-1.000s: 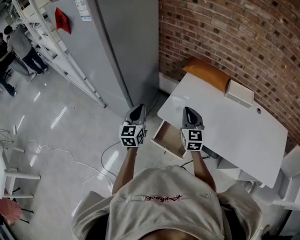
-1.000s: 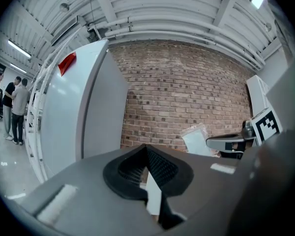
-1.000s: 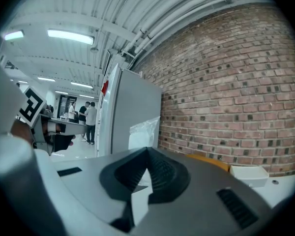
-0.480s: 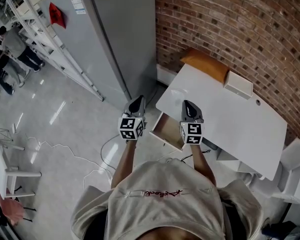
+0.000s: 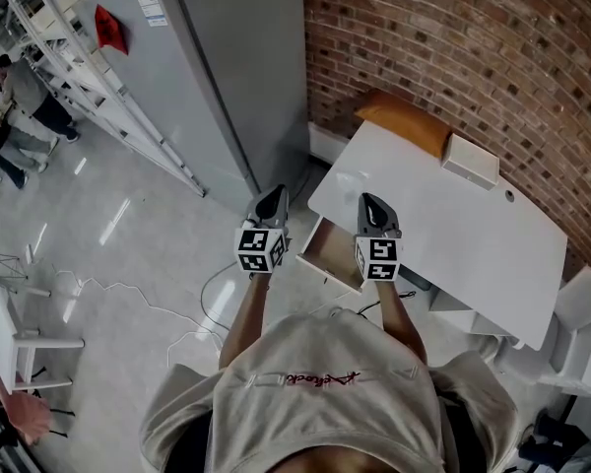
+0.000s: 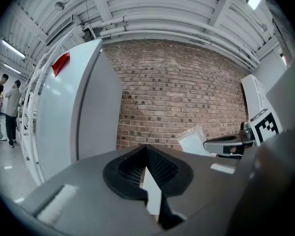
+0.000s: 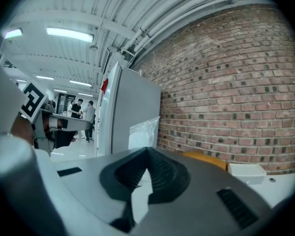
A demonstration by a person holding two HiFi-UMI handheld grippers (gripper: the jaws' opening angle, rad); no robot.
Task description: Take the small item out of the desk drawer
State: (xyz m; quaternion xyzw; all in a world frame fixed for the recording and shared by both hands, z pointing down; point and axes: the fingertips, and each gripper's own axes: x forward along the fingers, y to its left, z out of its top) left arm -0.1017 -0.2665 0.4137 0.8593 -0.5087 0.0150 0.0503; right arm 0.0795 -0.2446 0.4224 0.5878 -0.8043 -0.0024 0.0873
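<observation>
The white desk [image 5: 463, 249] stands against the brick wall, its drawer [image 5: 327, 254] pulled open at the near left corner. I can see nothing inside the drawer from here. My right gripper [image 5: 371, 208] is raised over the desk edge beside the drawer, shut on a small clear plastic bag [image 7: 143, 131] that sticks up past its tips [image 7: 147, 150]. The left gripper view shows that bag [image 6: 194, 139] at the right gripper's tip. My left gripper [image 5: 272, 203] hovers left of the drawer over the floor, its jaws [image 6: 146, 149] shut with nothing between them.
An orange pad [image 5: 406, 131] and a white box [image 5: 471, 161] lie on the desk's far side. A tall grey fridge [image 5: 217, 87] stands left of the desk, with a metal rack [image 5: 89, 77] beside it. A cable [image 5: 158, 313] runs over the floor. People [image 5: 20, 101] stand far left.
Only the head view has shifted slightly. Both grippers keep their places by the open drawer, and the right one still holds the bag.
</observation>
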